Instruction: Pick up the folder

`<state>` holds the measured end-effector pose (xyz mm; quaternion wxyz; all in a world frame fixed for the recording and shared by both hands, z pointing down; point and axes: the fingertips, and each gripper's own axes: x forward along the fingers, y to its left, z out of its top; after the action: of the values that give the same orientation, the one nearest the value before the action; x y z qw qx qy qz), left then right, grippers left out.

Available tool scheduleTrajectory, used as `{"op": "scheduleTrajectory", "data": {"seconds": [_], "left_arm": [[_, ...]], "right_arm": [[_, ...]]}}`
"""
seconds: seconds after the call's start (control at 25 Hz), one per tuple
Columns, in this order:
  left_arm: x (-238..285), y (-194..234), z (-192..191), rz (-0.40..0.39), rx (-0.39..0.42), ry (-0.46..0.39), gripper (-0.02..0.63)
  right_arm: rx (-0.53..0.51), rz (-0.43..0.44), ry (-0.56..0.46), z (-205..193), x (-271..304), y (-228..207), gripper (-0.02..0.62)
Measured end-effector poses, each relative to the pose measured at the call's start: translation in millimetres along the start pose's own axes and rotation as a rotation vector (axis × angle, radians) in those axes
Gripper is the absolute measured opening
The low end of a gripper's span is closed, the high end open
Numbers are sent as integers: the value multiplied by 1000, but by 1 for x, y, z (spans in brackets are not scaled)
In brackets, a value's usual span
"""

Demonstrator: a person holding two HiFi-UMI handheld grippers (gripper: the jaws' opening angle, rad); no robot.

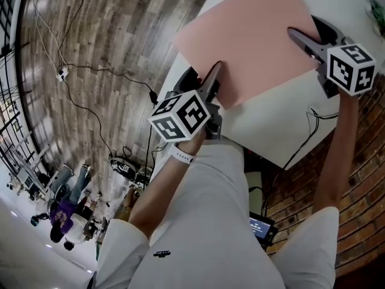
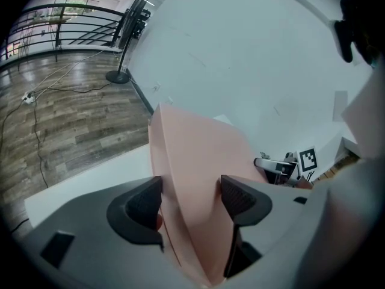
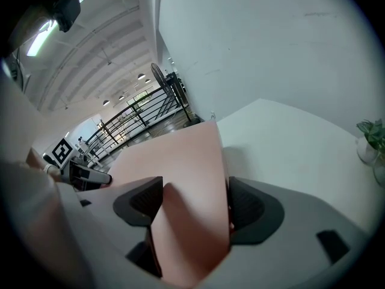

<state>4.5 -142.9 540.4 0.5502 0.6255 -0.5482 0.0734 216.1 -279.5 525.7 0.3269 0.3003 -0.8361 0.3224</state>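
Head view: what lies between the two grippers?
In the head view, only the pink folder spans the stretch from the left gripper to the right gripper, over the white table.

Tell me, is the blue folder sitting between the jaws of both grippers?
Not blue: the folder is pink, as the head view shows. It does sit between the jaws of both the left gripper and the right gripper.

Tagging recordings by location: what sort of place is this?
Probably an open loft-style workshop or lab: wood-plank floor, black railings, a standing fan and a brick wall.
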Motion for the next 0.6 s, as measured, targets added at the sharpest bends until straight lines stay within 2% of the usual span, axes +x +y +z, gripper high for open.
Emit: {"op": "scheduleTrajectory", "data": {"seconds": [0.6], "left_arm": [[-41,-8,65,-33,75,-42,313]], "right_arm": [[26,-64,-104,45,-29,41,345]]}}
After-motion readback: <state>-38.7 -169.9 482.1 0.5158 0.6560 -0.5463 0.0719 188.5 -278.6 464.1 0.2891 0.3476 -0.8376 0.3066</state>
